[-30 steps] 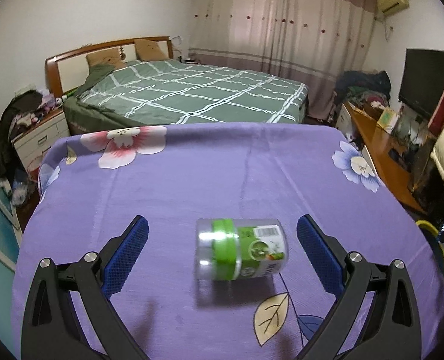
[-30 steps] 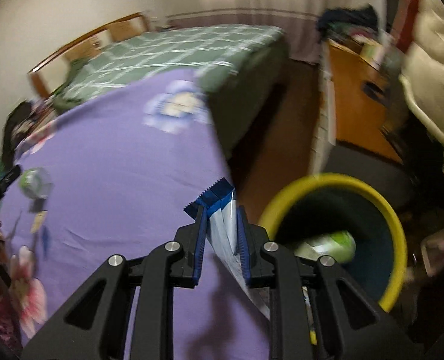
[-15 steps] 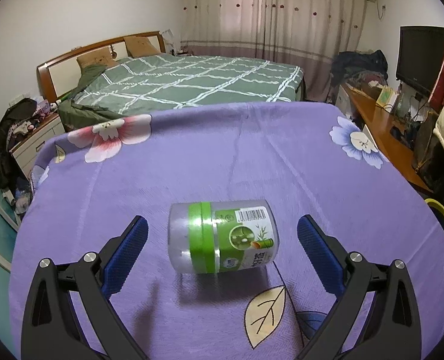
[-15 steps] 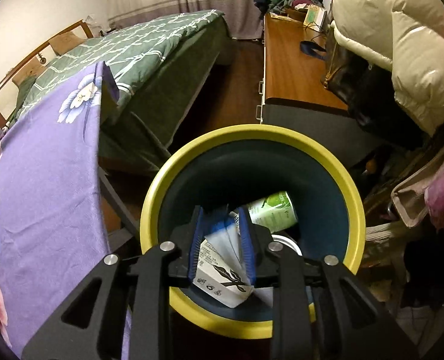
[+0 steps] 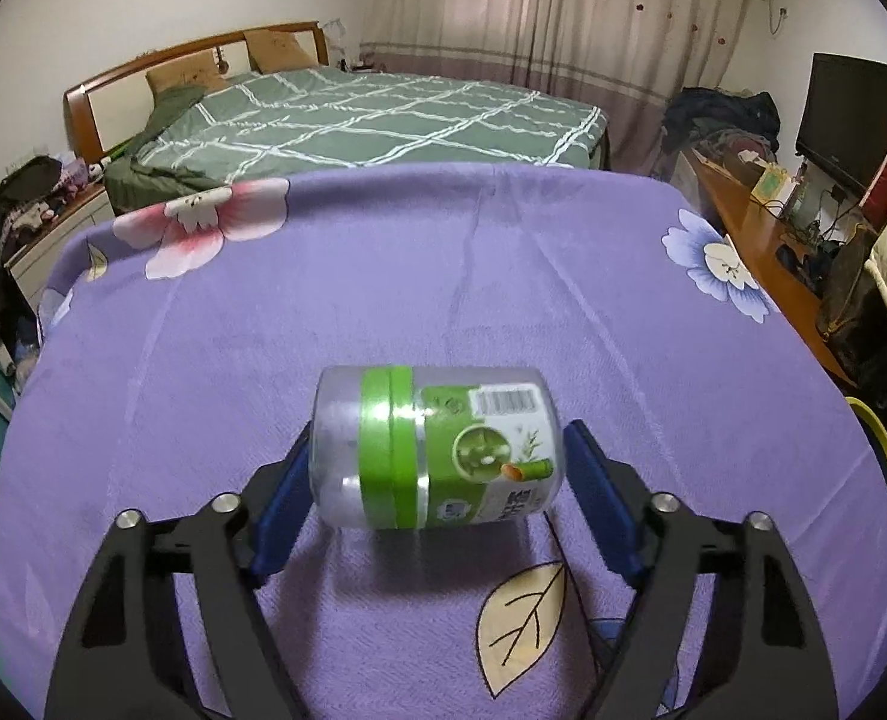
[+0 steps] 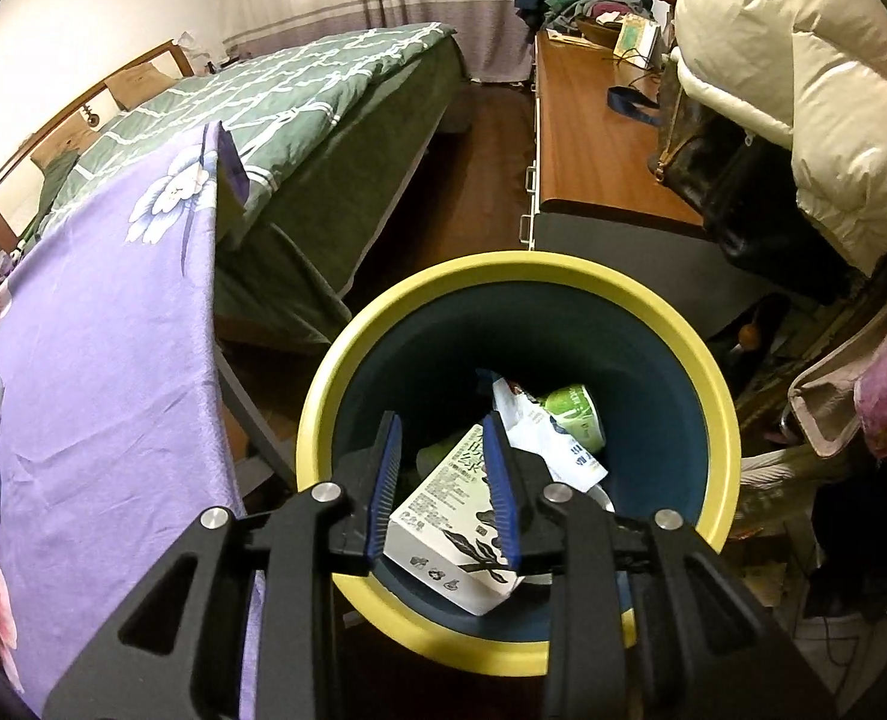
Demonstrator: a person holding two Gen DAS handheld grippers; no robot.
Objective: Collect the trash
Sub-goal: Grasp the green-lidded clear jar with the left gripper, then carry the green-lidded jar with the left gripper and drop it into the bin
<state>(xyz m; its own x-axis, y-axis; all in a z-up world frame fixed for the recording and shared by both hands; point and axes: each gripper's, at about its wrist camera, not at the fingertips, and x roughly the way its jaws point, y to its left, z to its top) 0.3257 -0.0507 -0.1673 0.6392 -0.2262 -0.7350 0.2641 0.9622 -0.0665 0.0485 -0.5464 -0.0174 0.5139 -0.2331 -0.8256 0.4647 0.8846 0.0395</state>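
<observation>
Left gripper [image 5: 437, 435]: just been closing; now pinching jar [image 5: 437, 450] end to end, one blue pad on each end. Lying on its side across the gap between the fingers, clear cap end at the left finger, barcode label towards the right finger. Resting on or just above the purple table [image 5: 383, 276]; cannot tell which.

Right gripper [image 6: 439, 420]: just been opening; fingers now slightly spread, pinching nothing. Poised over the yellow-rimmed bin [image 6: 503, 261]. White carton [image 6: 443, 516] seen down through the gap between the fingers, lying tilted inside the bin, one edge hidden behind the right finger. Beyond the fingertips, also in the bin: green cup [image 6: 569, 414] and a white pouch [image 6: 557, 450].
</observation>
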